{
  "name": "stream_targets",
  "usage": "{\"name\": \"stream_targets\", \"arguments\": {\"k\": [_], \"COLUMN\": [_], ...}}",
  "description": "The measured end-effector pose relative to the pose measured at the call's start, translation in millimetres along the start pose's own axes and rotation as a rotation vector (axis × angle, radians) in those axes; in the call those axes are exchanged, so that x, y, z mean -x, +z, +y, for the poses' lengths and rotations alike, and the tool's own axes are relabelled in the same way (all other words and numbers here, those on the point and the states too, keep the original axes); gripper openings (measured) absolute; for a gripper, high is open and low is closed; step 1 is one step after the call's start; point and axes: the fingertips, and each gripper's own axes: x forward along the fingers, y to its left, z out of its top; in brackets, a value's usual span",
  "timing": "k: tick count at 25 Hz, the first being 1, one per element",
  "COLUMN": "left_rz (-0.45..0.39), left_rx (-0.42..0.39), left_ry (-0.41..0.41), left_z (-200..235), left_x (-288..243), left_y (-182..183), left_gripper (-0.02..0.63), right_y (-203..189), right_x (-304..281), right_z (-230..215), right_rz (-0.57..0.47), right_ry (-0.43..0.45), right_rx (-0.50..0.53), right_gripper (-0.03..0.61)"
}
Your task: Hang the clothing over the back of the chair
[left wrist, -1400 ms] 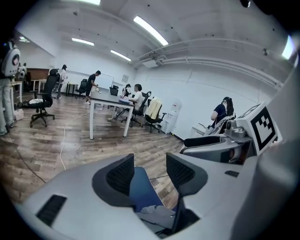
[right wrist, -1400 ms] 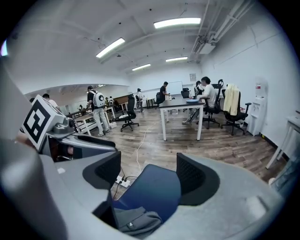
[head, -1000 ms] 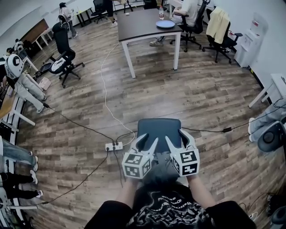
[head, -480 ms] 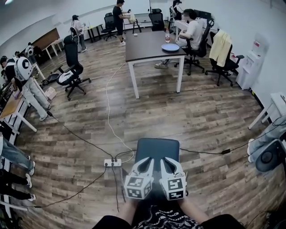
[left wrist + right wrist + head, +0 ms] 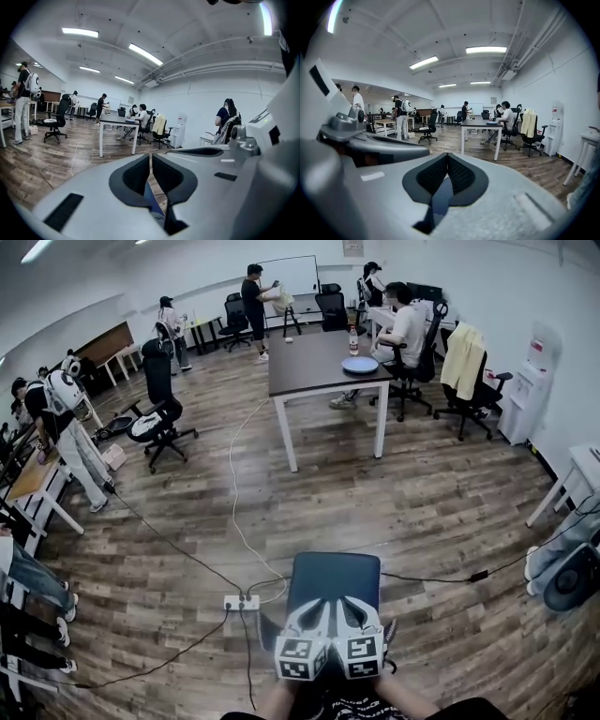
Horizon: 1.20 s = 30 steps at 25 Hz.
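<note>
A chair with a dark blue seat (image 5: pixel 334 576) stands on the wood floor just in front of me. My left gripper (image 5: pixel 317 605) and right gripper (image 5: pixel 349 605) hover side by side over its near edge, marker cubes almost touching. Both are shut, and I see nothing between the pads. In the left gripper view the left gripper (image 5: pixel 150 157) shows only a thin slit, with a sliver of blue seat (image 5: pixel 153 202) below it. The right gripper (image 5: pixel 447 157) looks the same, with the seat (image 5: pixel 440 195) under it. No clothing shows at the grippers or on this chair.
A power strip (image 5: pixel 241 602) and cables lie on the floor left of the chair. A dark table (image 5: pixel 323 362) with a plate stands ahead. A yellow garment (image 5: pixel 462 359) hangs on an office chair at the far right. Several people stand and sit around the room.
Both grippers went from open to shut and drew together, sliding back toward me over the seat's near edge. The head view has tipped up and takes in more of the room.
</note>
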Motion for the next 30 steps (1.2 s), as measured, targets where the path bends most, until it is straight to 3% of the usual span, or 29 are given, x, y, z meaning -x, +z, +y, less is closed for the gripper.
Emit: {"name": "stream_targets", "arguments": {"k": [22,30], "left_rz": [0.08,0.097], "left_rx": [-0.012,0.01], "left_ry": [0.013,0.012], "left_z": [7,9], "left_x": [-3,-4], "left_y": [-38,-41], "left_gripper": [0.026,0.026], "right_y": [-33,-31], "right_x": [1,-1], "right_z": [-9,-4], "right_rz": [0.066,0.072], "right_ry": [-0.054,-0.031], "right_rx": [-0.046,-0.046], "right_gripper": [0.005,0.005]}}
